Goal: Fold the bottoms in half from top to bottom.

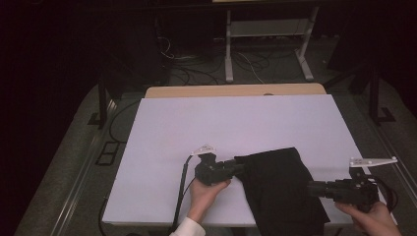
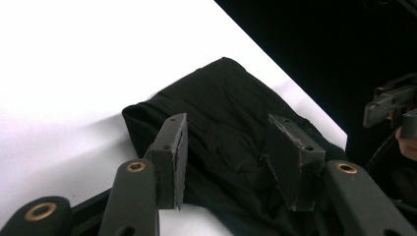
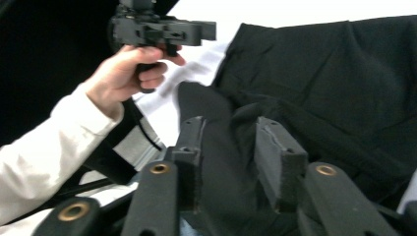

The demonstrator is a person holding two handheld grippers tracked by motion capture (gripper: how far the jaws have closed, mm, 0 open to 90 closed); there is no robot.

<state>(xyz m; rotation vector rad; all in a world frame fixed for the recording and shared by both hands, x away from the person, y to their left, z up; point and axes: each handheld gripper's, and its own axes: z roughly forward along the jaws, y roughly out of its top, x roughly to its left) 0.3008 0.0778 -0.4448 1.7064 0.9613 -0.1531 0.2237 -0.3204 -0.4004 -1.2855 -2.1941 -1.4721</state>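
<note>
Jaws of left gripper [image 2: 226, 164] stand apart, black cloth [image 1: 282, 189] behind and between pads, no pinch visible. Jaws of right gripper [image 3: 236, 164] also apart over cloth, nothing clamped. Cloth lies folded on white table [image 1: 196, 128], near front right, lower part hanging over front edge. Judgement: fold looks laid down, both grips released; what's left is tidying overhang or another fold.

sleeve [image 3: 44, 147]: white, long | hand-held gripper [image 2: 228, 162]: black, brass screws
</note>
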